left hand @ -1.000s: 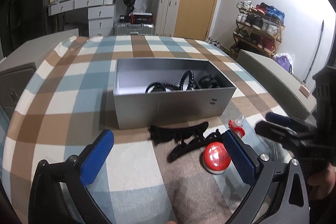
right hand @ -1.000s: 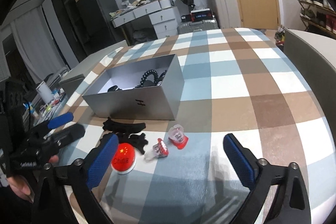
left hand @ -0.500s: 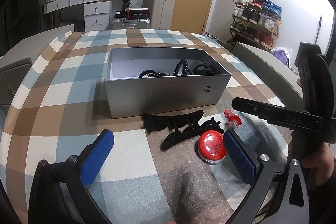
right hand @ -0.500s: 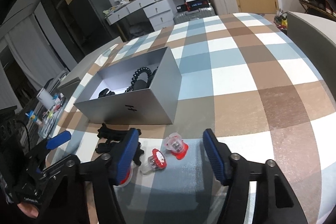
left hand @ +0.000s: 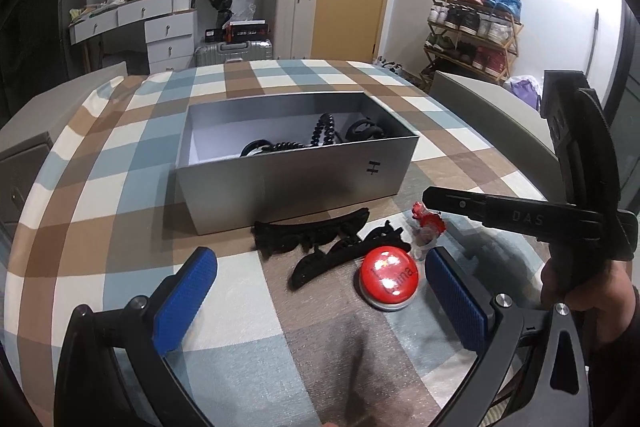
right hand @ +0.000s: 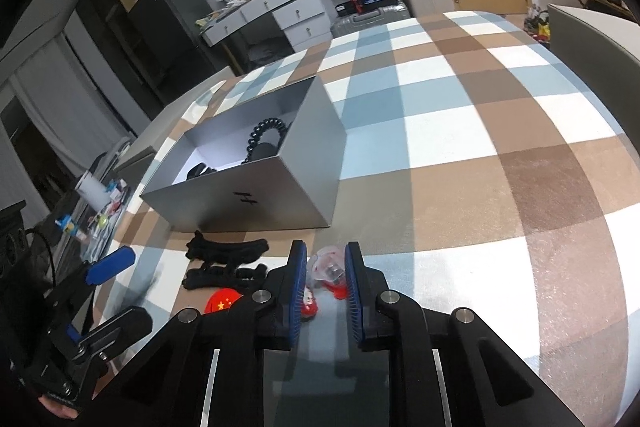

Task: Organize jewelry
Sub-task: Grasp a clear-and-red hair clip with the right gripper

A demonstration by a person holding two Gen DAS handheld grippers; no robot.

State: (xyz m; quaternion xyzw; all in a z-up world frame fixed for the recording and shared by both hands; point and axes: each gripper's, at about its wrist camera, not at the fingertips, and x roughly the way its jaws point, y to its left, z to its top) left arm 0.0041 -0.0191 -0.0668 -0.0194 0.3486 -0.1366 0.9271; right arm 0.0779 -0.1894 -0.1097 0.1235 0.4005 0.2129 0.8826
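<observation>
An open silver box [left hand: 300,183] [right hand: 248,195] on the checked cloth holds black beaded pieces [left hand: 324,131]. In front of it lie two black hair clips [left hand: 308,231] [left hand: 344,255] and a red round badge [left hand: 388,283] [right hand: 222,303]. My left gripper [left hand: 320,291] [right hand: 120,291] hovers open just short of the clips and badge, with nothing between its fingers. My right gripper [right hand: 326,249] [left hand: 436,197] has its jaws closing, and the blue pads press on a small clear and red piece [right hand: 328,269] [left hand: 430,223] resting on the cloth. A second small red piece [right hand: 308,303] lies just left of the left pad.
The checked tablecloth [left hand: 120,187] runs to a rounded edge on all sides. A grey cabinet [left hand: 24,131] stands off the left edge and a grey bench [left hand: 492,115] off the right. A hand [left hand: 592,291] holds the right gripper's handle.
The right gripper's jaws went from wide apart to narrow around the clear and red piece, and it came in lower over it. The left gripper stayed open in about the same place.
</observation>
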